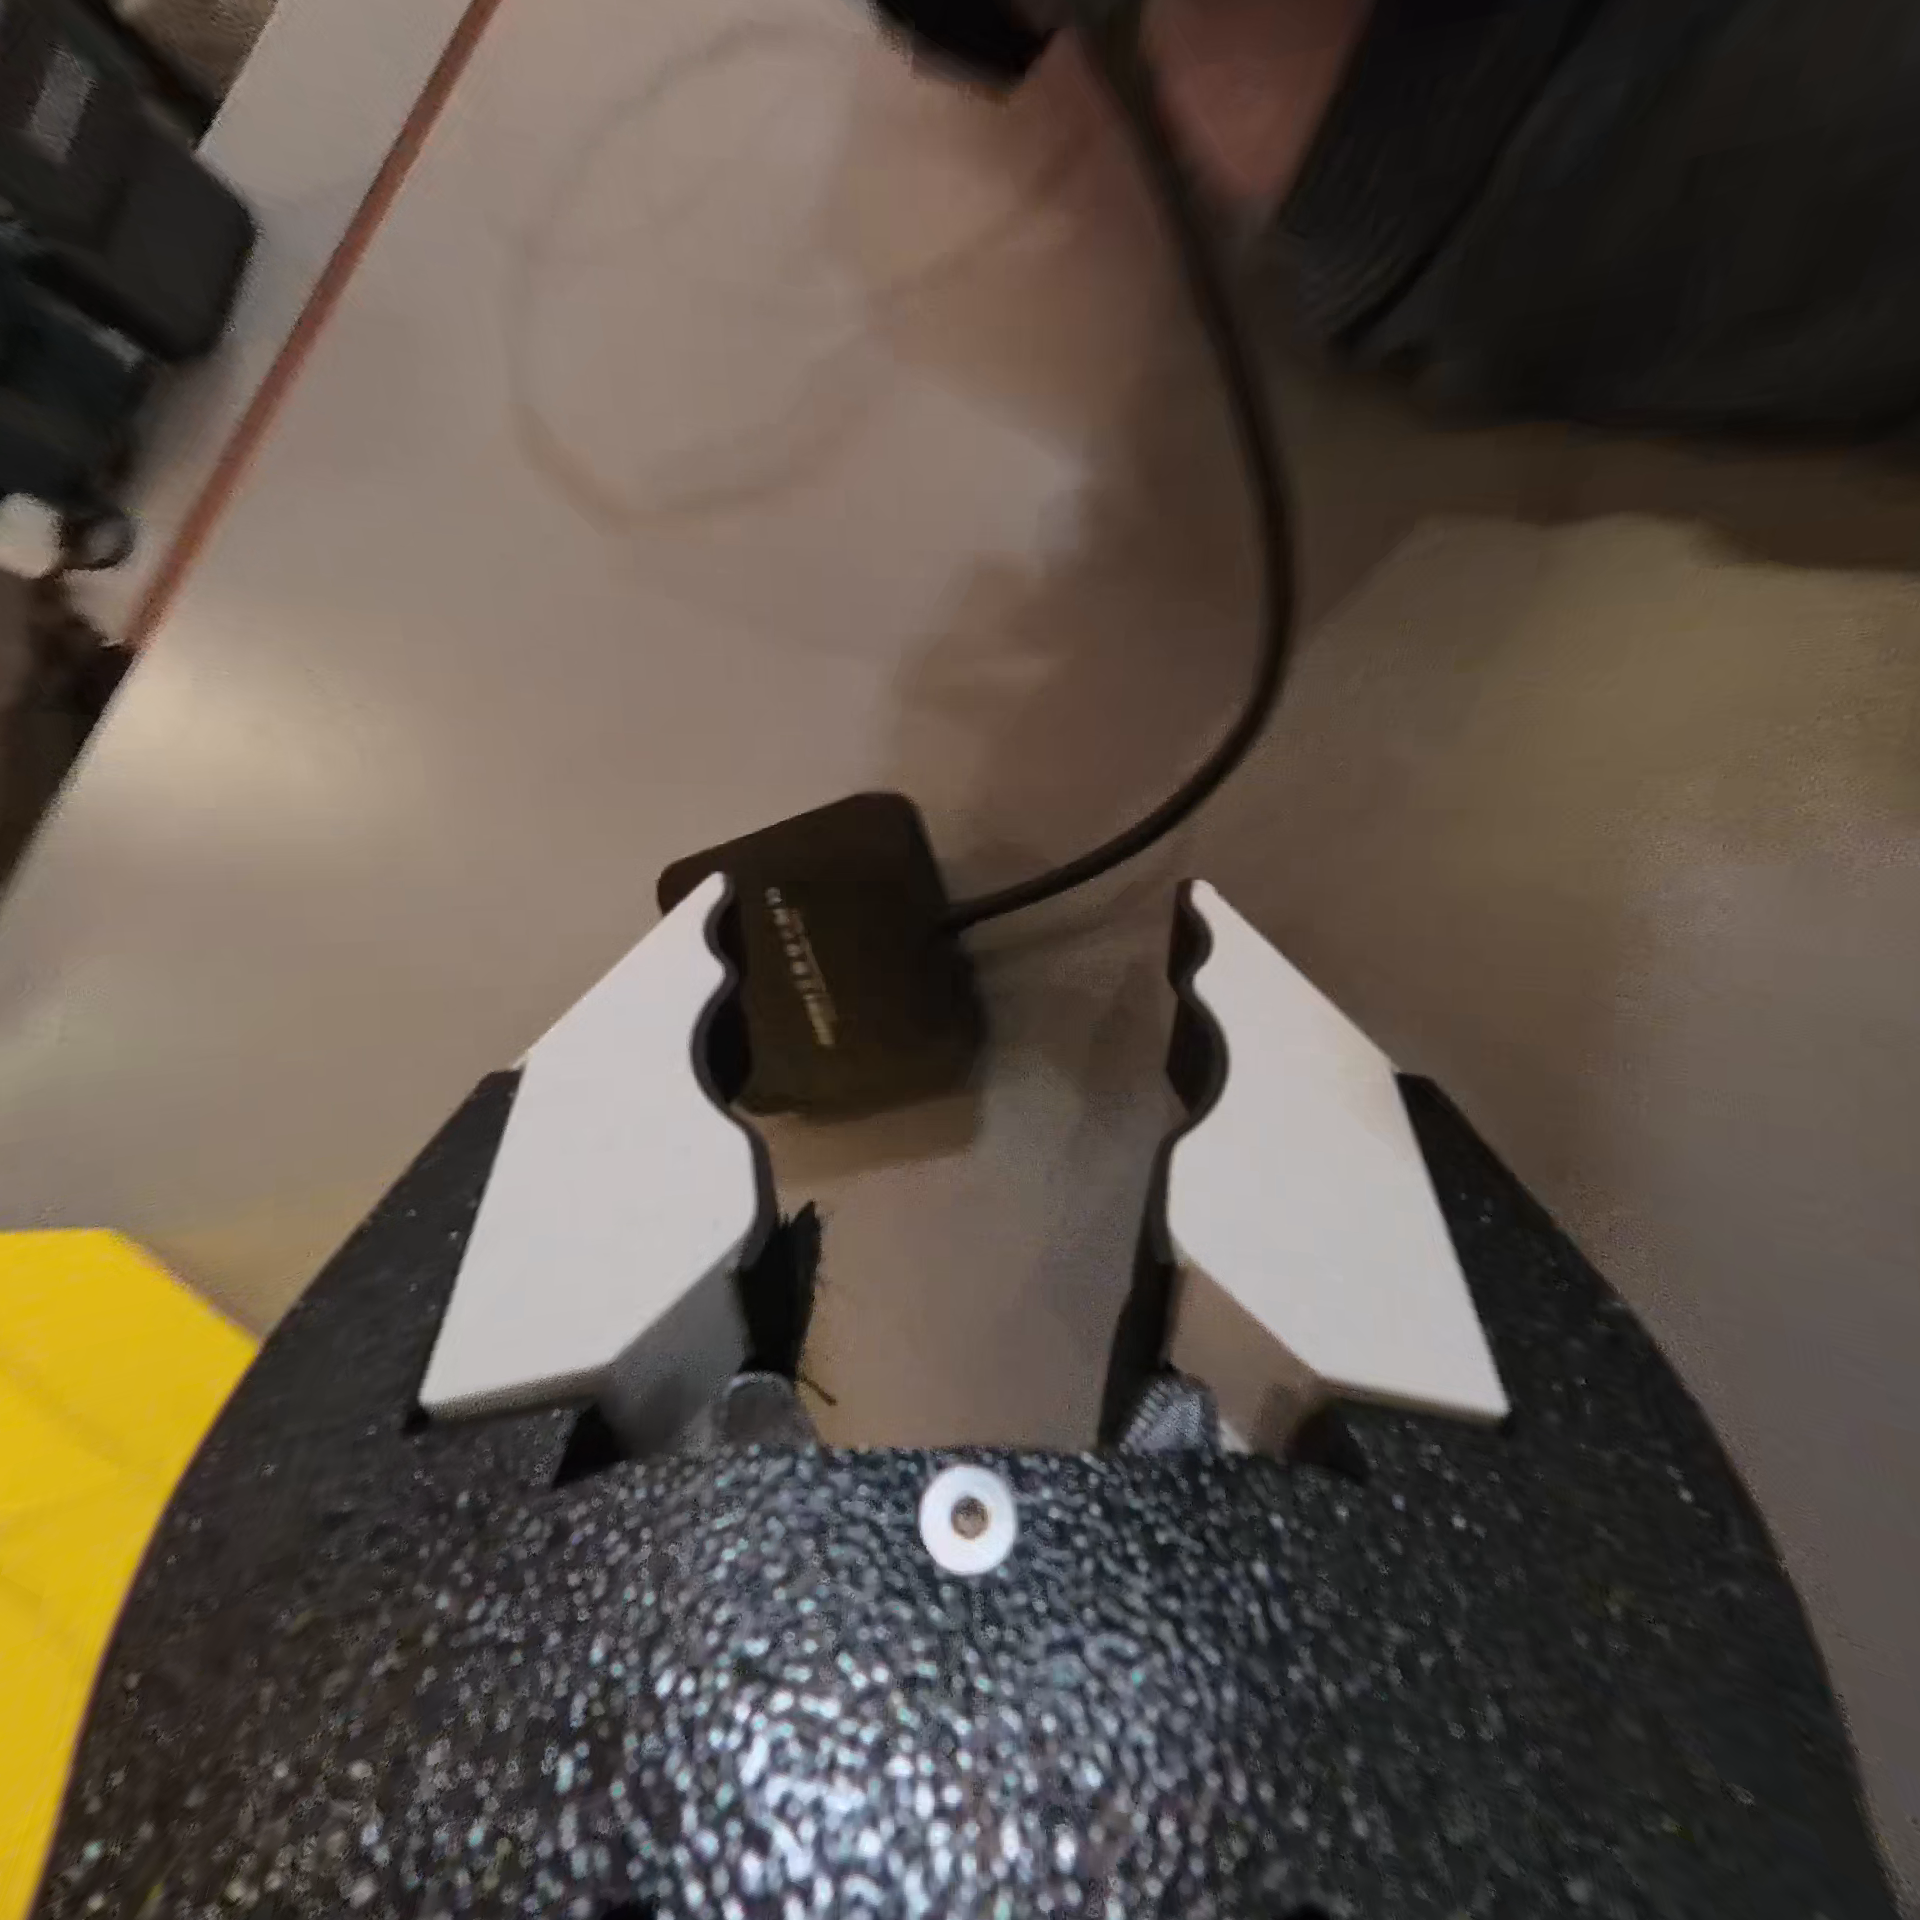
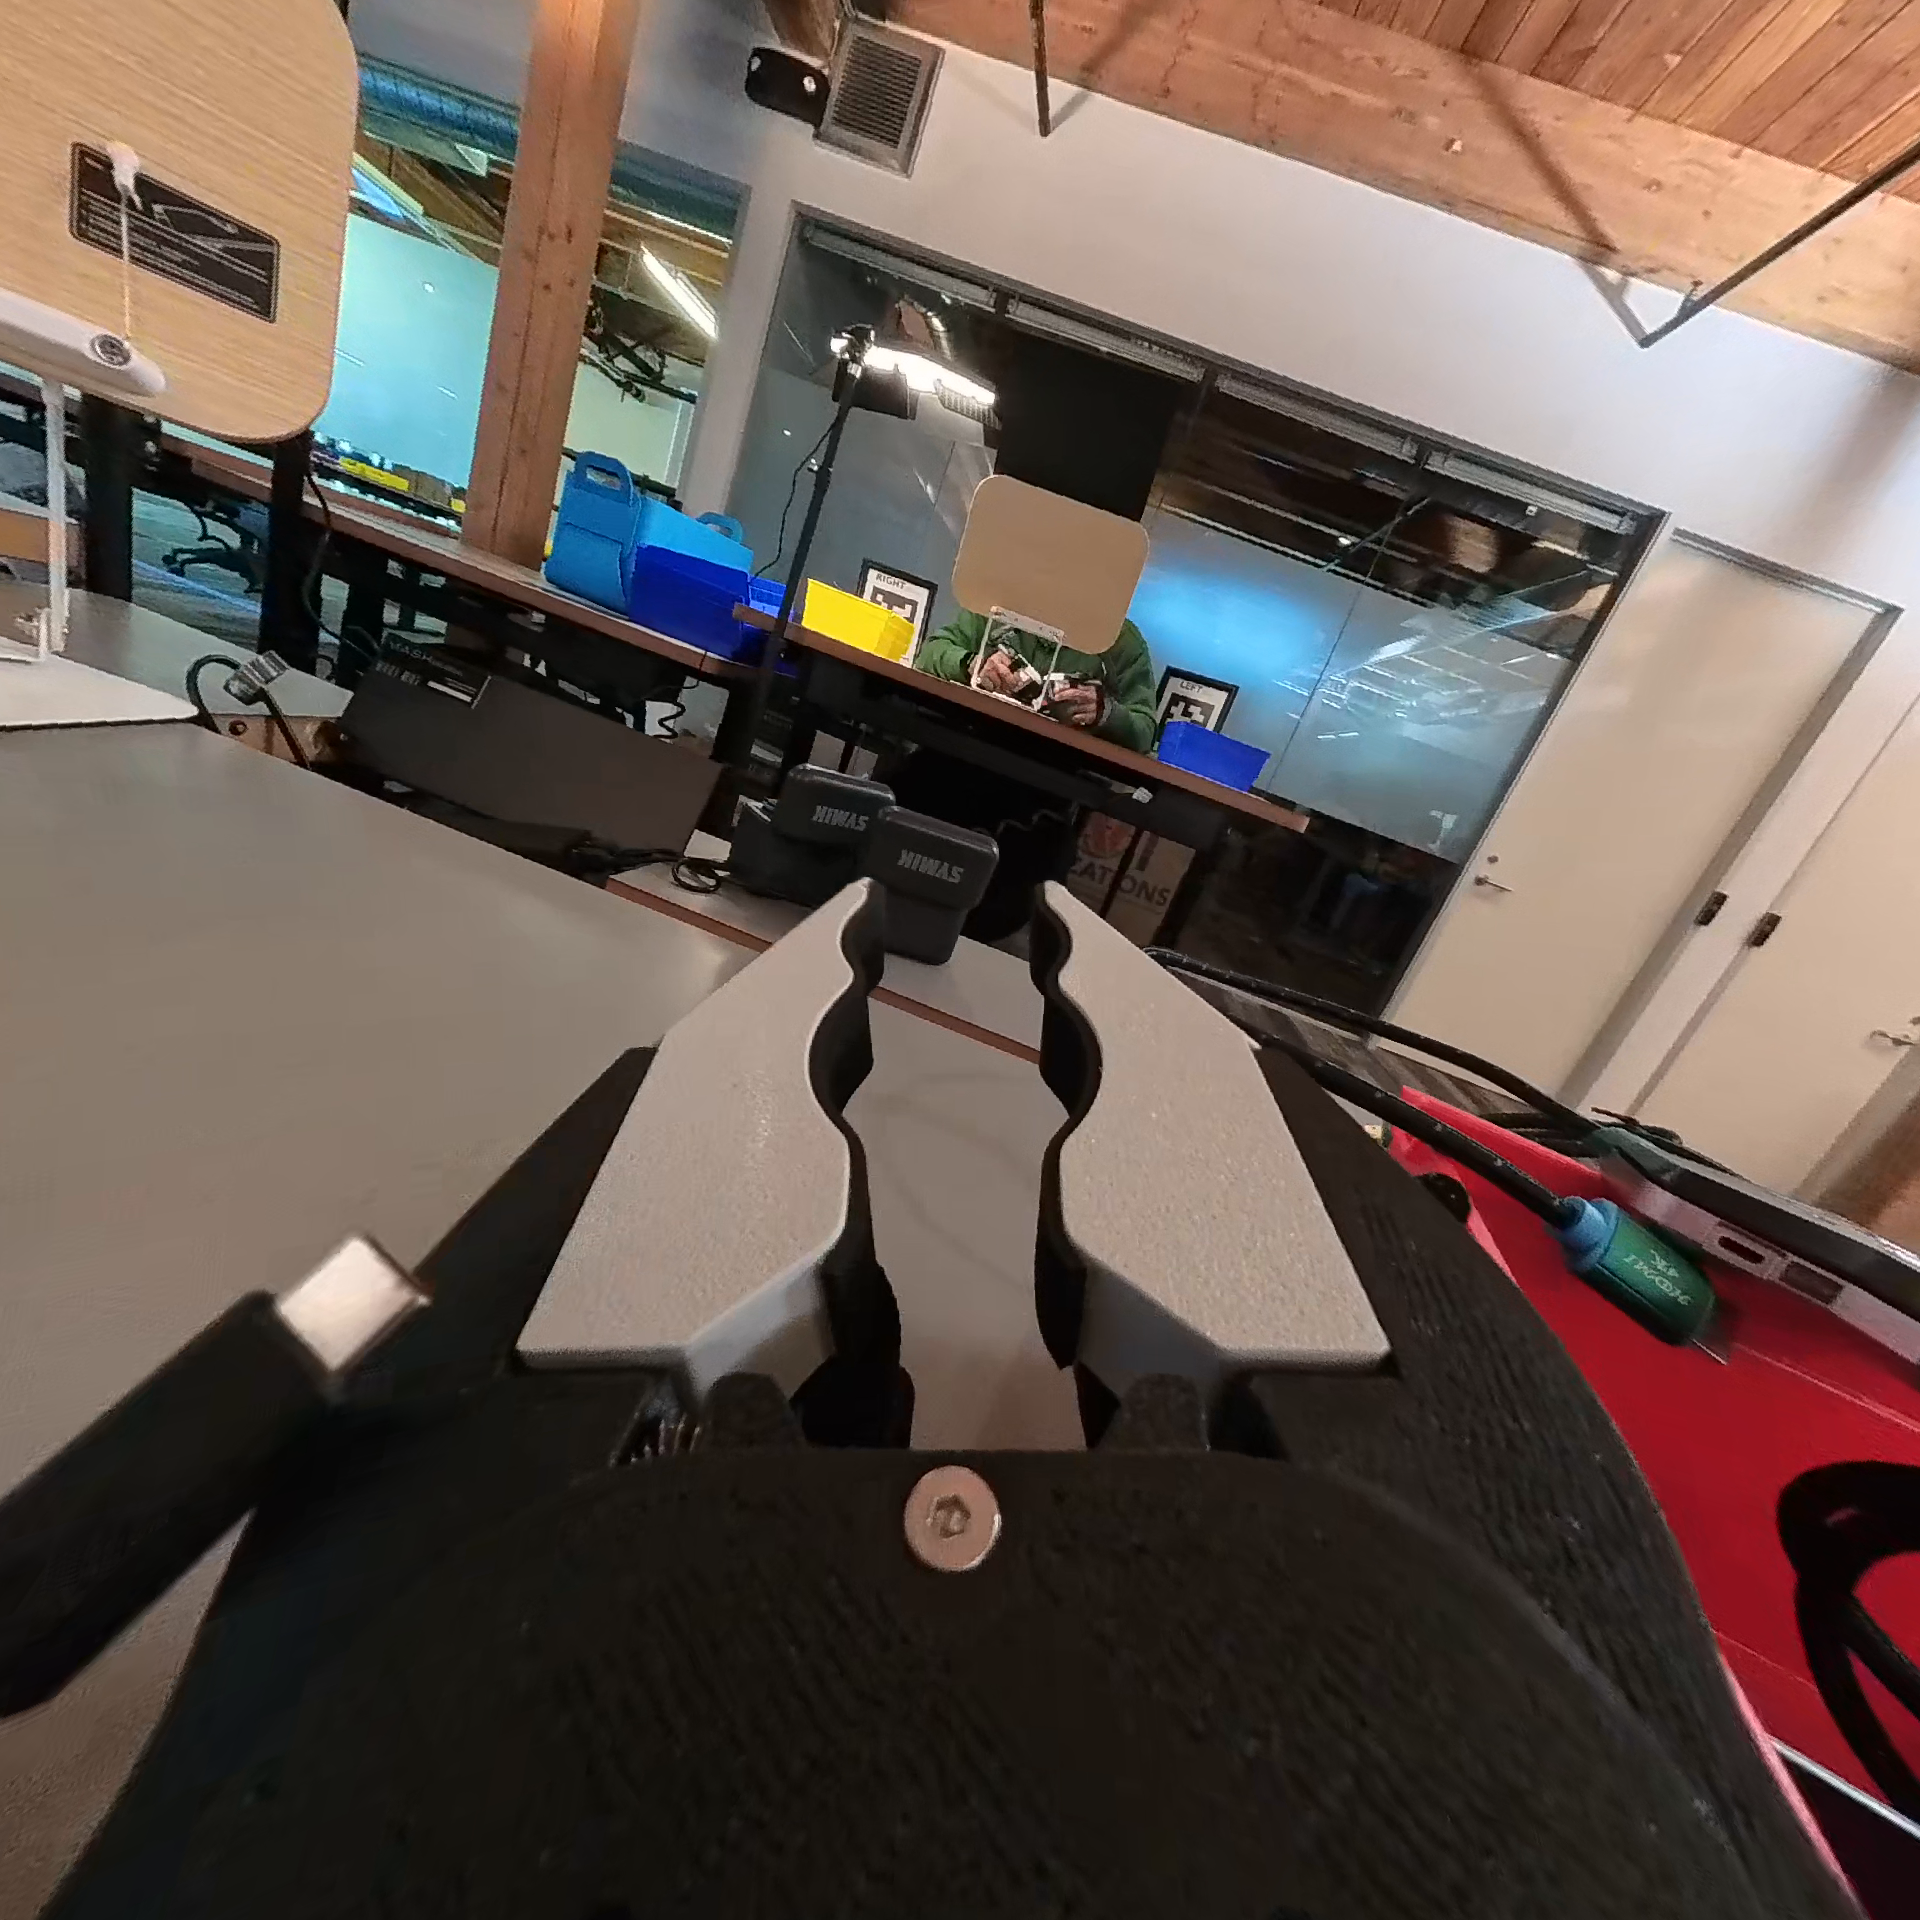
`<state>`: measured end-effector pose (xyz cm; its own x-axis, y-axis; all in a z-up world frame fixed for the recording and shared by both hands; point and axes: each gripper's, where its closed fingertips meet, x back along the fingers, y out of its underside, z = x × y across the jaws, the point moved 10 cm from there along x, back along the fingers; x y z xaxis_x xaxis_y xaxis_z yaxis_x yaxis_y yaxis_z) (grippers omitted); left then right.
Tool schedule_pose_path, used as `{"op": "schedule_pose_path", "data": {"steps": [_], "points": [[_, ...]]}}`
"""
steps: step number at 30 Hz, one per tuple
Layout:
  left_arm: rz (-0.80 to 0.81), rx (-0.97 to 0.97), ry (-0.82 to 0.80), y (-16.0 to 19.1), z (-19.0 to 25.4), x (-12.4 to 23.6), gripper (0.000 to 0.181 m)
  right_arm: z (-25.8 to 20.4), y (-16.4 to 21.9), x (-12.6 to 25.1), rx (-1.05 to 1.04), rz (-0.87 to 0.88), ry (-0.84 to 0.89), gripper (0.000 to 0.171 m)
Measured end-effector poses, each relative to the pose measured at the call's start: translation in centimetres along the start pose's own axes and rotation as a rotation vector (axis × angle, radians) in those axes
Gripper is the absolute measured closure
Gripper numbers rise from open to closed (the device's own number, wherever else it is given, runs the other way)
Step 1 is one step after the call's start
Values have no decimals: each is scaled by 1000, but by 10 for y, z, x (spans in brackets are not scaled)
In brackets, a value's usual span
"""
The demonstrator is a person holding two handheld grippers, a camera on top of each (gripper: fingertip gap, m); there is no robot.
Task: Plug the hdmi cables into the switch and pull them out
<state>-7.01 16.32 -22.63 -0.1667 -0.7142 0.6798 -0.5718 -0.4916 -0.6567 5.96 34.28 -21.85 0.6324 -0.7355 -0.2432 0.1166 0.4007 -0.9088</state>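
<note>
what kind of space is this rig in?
Likely a shared lab or workshop office: long workbenches carrying blue bins, a person working at another bench, and glass partitions under an exposed wood ceiling.

Switch (image 1: 852,966) w/ cable (image 1: 1247,582) sits btwn left tongs (image 1: 956,899); table (image 1: 520,727) around bare.

a grey table (image 2: 260,987) fills the near left of the right wrist view. far along its edge stand two dark battery packs (image 2: 883,862) side by side. a red bin (image 2: 1714,1455) sits at the near right, a laptop (image 2: 1787,1226) resting on its far rim. farther off, blue bins (image 2: 655,561) and a yellow bin (image 2: 857,618) sit on another table, where a person in a green top (image 2: 1127,675) sits. in the left wrist view, a yellow object (image 1: 94,1455) lies at the near left.
</note>
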Motion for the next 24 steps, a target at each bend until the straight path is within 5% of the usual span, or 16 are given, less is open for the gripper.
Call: {"op": "schedule_pose_path", "data": {"steps": [5,10,16,24], "points": [[188,158,161,2,-12,91,107,1,-1,2,-8,6,2,145],[63,331,-266,60,-74,156,123,4,-1,3,-36,12,18,145],[-300,605,-123,129,-120,119,122,6,0,5,-33,9,26,145],[-433,700,51,140,-127,84,123,5,0,6,-41,3,8,145]]}}
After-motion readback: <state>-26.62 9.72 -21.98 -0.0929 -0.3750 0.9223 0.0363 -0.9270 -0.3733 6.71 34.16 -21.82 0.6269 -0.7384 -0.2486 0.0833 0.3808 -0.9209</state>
